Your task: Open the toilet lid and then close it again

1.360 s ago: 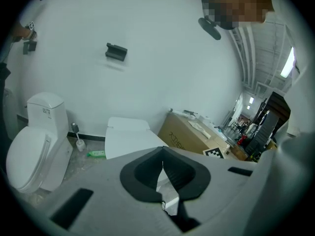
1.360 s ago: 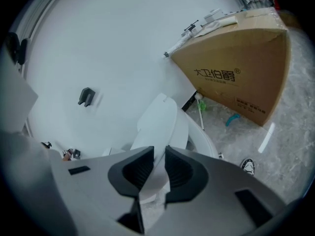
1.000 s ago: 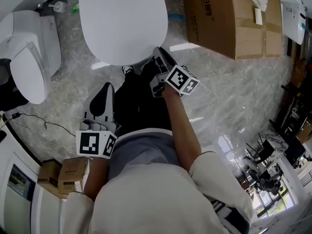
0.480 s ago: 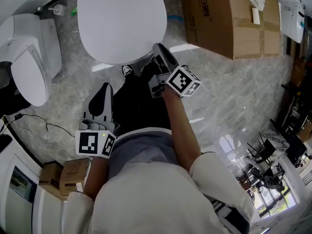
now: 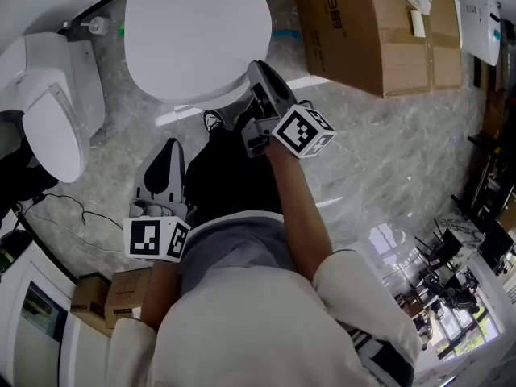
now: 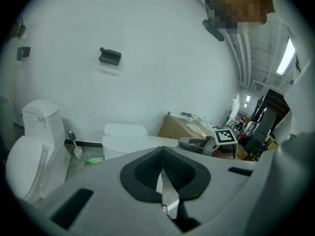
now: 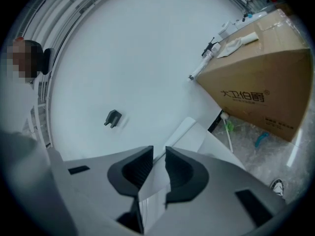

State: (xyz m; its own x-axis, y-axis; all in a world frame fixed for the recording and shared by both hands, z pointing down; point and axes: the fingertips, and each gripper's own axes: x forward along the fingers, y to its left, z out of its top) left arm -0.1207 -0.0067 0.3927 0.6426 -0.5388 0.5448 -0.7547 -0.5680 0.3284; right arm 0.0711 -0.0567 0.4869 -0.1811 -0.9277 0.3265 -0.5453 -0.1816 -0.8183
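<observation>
The white toilet lid (image 5: 197, 35) fills the top middle of the head view, over its bowl. My right gripper (image 5: 262, 77) is at the lid's front edge, shut on it. In the right gripper view the thin white lid edge (image 7: 156, 183) sits clamped between the dark pads of the right gripper (image 7: 158, 157), with the cistern (image 7: 189, 132) beyond. My left gripper (image 5: 169, 150) hangs lower left over the marble floor, shut and holding nothing. In the left gripper view the left gripper (image 6: 163, 154) shows its pads meeting, and the toilet (image 6: 130, 140) stands ahead.
A second white toilet (image 5: 52, 111) stands at the left. A large cardboard box (image 5: 371, 31) sits right of the toilet. Small boxes (image 5: 105, 293) and a black cable (image 5: 72, 212) lie at lower left. The person's shoe (image 5: 211, 121) is below the bowl.
The right gripper has risen, keeping hold of the lid's front edge, and the lid has lifted a little with it. The left gripper has stayed put.
</observation>
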